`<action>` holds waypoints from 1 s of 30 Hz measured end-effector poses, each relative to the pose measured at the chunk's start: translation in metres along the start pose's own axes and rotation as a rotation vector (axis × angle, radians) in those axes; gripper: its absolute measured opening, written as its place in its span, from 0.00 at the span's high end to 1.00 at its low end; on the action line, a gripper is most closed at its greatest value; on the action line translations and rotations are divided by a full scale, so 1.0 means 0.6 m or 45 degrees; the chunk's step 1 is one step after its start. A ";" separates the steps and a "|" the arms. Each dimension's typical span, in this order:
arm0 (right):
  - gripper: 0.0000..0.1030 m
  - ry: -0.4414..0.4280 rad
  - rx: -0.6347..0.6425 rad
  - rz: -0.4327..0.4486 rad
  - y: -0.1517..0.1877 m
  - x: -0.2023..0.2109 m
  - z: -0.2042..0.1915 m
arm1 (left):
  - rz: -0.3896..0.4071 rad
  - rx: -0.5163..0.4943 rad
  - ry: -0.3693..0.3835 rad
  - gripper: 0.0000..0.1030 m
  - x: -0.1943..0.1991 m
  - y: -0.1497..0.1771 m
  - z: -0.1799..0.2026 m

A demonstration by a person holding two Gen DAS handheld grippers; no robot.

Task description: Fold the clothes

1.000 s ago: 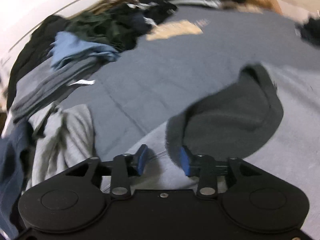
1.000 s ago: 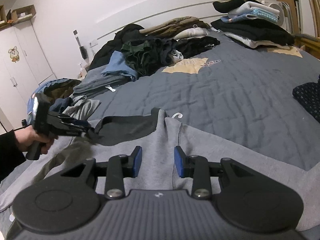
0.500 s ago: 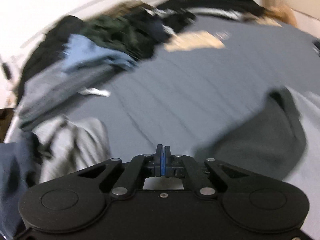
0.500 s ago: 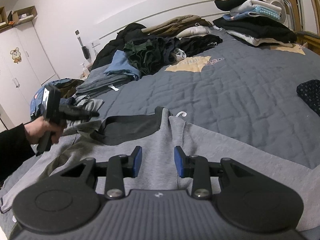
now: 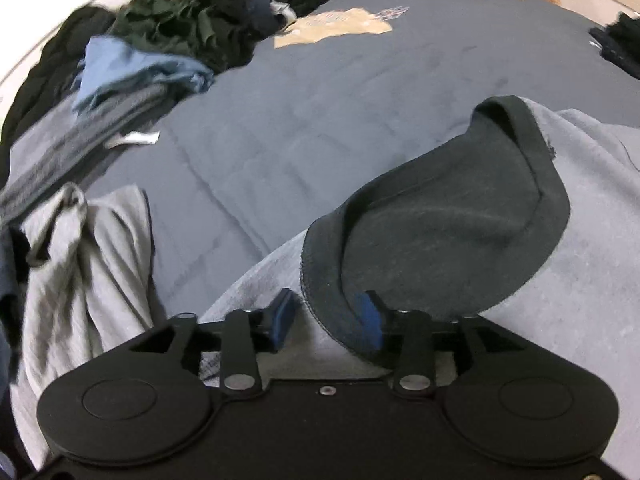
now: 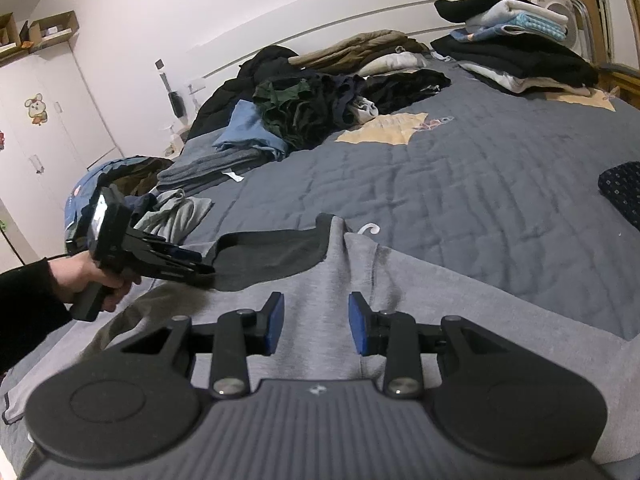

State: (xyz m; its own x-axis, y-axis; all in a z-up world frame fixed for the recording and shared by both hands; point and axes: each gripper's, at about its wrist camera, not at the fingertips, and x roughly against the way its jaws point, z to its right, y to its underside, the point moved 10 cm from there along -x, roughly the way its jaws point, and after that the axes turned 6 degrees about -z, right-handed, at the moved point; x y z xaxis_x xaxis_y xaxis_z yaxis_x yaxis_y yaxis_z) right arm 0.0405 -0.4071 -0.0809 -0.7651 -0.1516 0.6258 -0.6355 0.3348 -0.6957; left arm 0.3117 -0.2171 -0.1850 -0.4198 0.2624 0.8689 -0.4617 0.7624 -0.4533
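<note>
A: Where do we find the garment? The grey hoodie (image 6: 320,304) lies spread on the quilted bedspread (image 6: 460,184), its dark-lined hood (image 5: 452,236) turned out flat toward the headboard. Unsorted clothes (image 6: 304,108) and a folded stack (image 6: 516,52) sit well apart at the far side.

B: And our tools? Our left gripper (image 5: 326,318) points steeply down at the hood's near rim. Its jaws are opening, and the rim passes between the blue pads (image 5: 370,320), apparently unpinched. We judge it placed there to take the hood's edge and fold it onto the back.

A: The other? Our right gripper (image 6: 316,326) hangs above the hoodie's middle, jaws partly apart, nothing in them, probably waiting to steady the cloth.
</note>
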 end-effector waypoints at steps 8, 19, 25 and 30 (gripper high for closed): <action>0.67 0.004 -0.004 -0.004 0.000 -0.001 -0.002 | 0.011 0.114 -0.007 0.87 -0.013 -0.008 -0.015; 0.67 -0.003 -0.005 0.003 0.000 -0.001 -0.002 | 0.214 0.349 -0.150 0.94 0.024 -0.065 -0.098; 0.67 0.036 0.002 0.020 -0.006 0.001 0.011 | 0.131 0.345 -0.175 0.88 -0.008 -0.069 -0.093; 0.67 0.166 -0.012 0.019 -0.012 0.012 0.067 | 0.264 0.449 -0.052 0.66 0.089 -0.033 -0.050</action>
State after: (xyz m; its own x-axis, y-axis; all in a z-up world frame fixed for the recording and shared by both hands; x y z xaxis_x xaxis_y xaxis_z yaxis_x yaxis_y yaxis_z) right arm 0.0351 -0.4481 -0.0855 -0.7541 -0.0242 0.6563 -0.6225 0.3447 -0.7026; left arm 0.3220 -0.2003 -0.1234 -0.5597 0.3601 0.7464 -0.6006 0.4442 -0.6648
